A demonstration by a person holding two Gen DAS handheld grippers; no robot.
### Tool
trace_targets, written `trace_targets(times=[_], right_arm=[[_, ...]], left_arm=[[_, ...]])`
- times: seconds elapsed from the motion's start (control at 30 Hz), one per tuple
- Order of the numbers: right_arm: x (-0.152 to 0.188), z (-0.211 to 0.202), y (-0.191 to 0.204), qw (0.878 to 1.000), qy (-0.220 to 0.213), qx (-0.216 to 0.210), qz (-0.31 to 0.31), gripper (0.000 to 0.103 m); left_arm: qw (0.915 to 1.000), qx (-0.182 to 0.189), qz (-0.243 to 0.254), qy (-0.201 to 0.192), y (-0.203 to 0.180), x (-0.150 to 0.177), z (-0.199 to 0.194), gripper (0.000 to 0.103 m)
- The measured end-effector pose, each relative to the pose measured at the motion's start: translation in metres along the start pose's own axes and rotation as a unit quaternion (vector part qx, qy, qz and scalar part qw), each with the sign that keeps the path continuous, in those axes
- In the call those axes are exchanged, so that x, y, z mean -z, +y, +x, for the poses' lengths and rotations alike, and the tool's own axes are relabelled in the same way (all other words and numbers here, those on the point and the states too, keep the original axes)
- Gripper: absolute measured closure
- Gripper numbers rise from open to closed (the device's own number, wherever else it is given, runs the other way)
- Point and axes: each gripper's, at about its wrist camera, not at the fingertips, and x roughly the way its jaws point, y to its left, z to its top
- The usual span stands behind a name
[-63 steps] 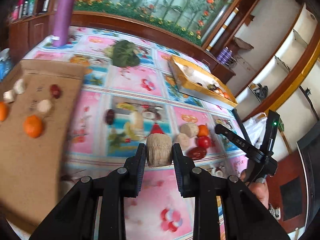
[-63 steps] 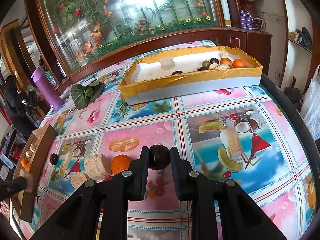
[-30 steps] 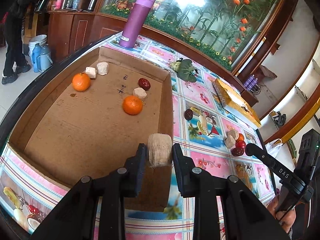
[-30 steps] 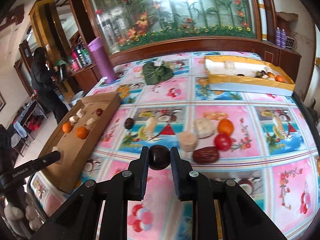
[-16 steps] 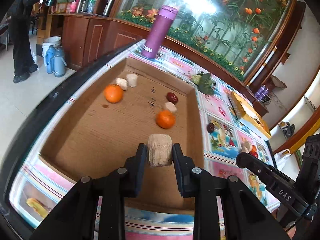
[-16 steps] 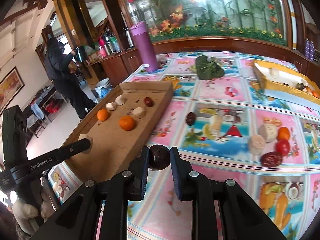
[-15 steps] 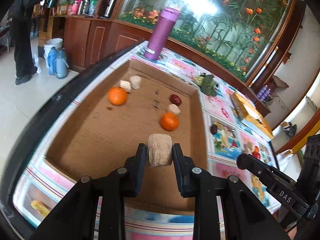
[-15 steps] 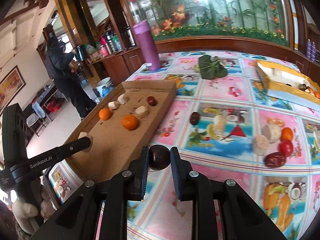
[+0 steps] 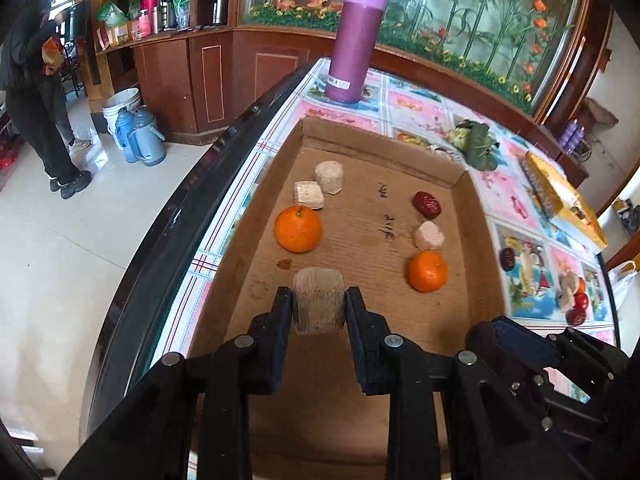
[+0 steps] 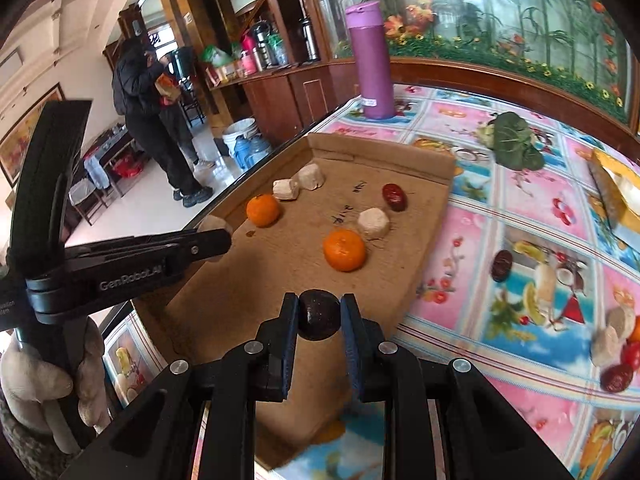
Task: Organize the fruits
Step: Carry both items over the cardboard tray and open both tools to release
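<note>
My left gripper [image 9: 319, 305] is shut on a beige fibrous chunk [image 9: 319, 298], held over the near left part of the cardboard tray [image 9: 478, 248]. The tray holds two oranges [image 9: 298, 229] [image 9: 426, 271], a red date [image 9: 427, 204] and three pale chunks [image 9: 329, 177]. My right gripper [image 10: 319, 317] is shut on a dark round fruit [image 10: 319, 314], over the near right part of the tray [image 10: 424, 256]. The left gripper also shows in the right wrist view [image 10: 212, 236], at the tray's left edge.
Loose fruit lies on the patterned tablecloth: a dark date [image 10: 501, 265] and a cluster of chunks, tomato and date at the right [image 10: 618, 344]. A purple flask [image 9: 357, 40], a green leafy bundle [image 10: 514, 147] and a gold box [image 9: 560, 200] stand farther back. The table edge runs along the tray's left.
Both grippers have moved left over the cardboard tray, each still holding its piece. The left one has moved closer to the tray floor.
</note>
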Motion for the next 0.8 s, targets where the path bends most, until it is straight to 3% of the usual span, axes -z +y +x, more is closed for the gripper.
trace_targets(times=[0.4, 0.53, 0.67, 0.8], right_arm=[[-0.009, 0.043, 0.008, 0.999, 0.037, 0.011, -0.015, 0.079], [-0.009, 0.046, 0.008, 0.999, 0.039, 0.008, -0.014, 0.079], [-0.008, 0.050, 0.006, 0.999, 0.044, 0.003, -0.007, 0.078], [-0.009, 0.045, 0.002, 0.999, 0.037, -0.001, 0.003, 0.065]], left_arm=[[0.9993, -0.010, -0.008, 0.036, 0.006, 0.002, 0.030, 0.077], [0.9993, 0.007, -0.026, 0.027, 0.011, 0.001, 0.029, 0.076], [0.9991, 0.013, -0.040, 0.010, 0.012, 0.000, 0.022, 0.068], [0.9980, 0.023, -0.056, -0.019, 0.015, 0.000, 0.003, 0.060]])
